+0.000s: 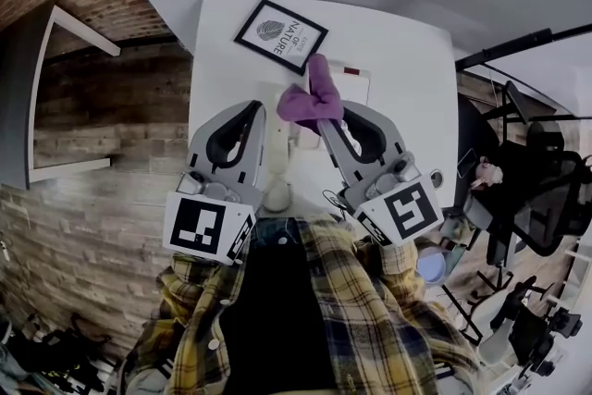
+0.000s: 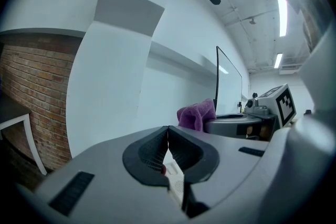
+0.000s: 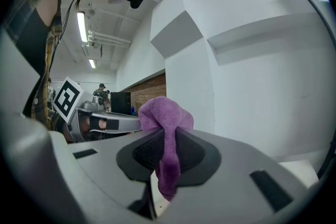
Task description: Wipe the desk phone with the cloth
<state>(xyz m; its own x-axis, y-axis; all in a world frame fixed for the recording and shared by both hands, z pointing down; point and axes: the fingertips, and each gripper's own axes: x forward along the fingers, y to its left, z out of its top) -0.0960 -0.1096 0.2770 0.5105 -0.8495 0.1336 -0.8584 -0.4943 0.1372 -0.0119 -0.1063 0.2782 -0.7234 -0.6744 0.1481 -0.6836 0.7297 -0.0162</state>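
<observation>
A pale desk phone (image 1: 357,86) lies on the white desk (image 1: 407,79), largely hidden under both grippers. My right gripper (image 1: 326,118) is shut on a purple cloth (image 1: 309,100), which bunches up above the jaw tips over the phone. In the right gripper view the cloth (image 3: 168,118) is pinched between the closed jaws of the right gripper (image 3: 167,132) and hangs down behind them. My left gripper (image 1: 256,108) hovers beside it at the phone's left, shut and holding nothing. In the left gripper view the left gripper (image 2: 168,130) has its tips touching, with the cloth (image 2: 197,113) off to the right.
A black-framed picture (image 1: 280,35) lies at the desk's far end. A brick wall (image 1: 102,153) runs along the left. Office chairs (image 1: 541,199) and gear crowd the right side. A white wall (image 2: 121,76) fills the view ahead of both grippers.
</observation>
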